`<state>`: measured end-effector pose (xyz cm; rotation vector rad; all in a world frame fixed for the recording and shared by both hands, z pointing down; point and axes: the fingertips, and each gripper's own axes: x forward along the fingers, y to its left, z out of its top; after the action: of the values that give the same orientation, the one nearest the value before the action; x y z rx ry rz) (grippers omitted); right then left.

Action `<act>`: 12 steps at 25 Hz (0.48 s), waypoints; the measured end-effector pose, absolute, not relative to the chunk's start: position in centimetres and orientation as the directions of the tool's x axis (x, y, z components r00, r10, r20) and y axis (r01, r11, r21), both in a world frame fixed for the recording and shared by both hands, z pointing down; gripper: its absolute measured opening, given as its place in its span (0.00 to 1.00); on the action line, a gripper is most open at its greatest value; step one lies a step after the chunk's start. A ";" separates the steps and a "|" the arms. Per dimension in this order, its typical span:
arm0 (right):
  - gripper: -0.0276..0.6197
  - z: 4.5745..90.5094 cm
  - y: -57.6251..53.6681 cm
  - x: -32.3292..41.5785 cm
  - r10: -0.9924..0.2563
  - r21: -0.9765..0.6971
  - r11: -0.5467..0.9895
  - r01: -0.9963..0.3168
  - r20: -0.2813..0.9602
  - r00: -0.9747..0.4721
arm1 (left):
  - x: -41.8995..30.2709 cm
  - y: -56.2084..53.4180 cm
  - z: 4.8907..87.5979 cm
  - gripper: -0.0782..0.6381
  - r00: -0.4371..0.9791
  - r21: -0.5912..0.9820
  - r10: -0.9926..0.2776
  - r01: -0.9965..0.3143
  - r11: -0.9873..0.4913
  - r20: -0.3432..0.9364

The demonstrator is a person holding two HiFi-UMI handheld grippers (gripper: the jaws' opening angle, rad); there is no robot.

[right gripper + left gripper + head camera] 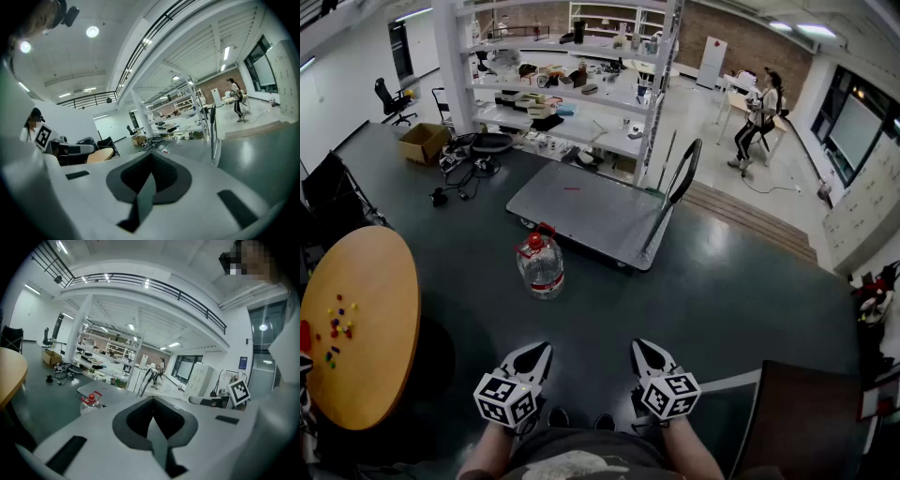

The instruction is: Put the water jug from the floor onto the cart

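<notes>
Pressed together and empty, left tool [542, 349] and right tool [637, 347] hang well back from the cart [581, 211]. On the floor by its near edge stands the water jug [541, 265], probably heavy and slick-walled, best taken by its red handle [546, 228].

Cool, even light fell from long ceiling strip lamps [228, 52] and a round ceiling spotlight [92, 31], leaving the hall bright. The glossy dark grey floor [741, 281] threw back pale glare beyond its middle, and the round orange wooden table [366, 309] cast a soft dark shadow to its right. The clear plastic water jug with a red cap [541, 265] was sharp in the head view. Both gripper views bent straight lines strongly, darkened to black at the corners, and blurred their nearest foreground.
</notes>
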<state>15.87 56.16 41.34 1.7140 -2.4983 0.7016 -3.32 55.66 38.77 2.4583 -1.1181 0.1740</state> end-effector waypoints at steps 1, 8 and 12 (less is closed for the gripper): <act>0.03 41.5 56.1 16.3 -0.882 -0.346 0.283 -0.894 0.273 -0.385 | -3.1 55.5 38.7 0.12 0.669 0.331 -0.687 -0.740 -0.585 0.283; 0.03 41.7 55.9 18.4 -0.898 -0.277 0.251 -0.928 0.291 -0.329 | -2.5 55.1 38.3 0.12 0.678 0.307 -0.683 -0.734 -0.606 0.273; 0.03 41.0 55.6 18.3 -0.908 -0.287 0.260 -0.922 0.253 -0.335 | -2.9 55.3 38.4 0.12 0.674 0.306 -0.686 -0.737 -0.602 0.275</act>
<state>18.28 55.55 40.97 1.7901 -2.4646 0.6024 -2.93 55.34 38.38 2.4951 -1.1142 0.1799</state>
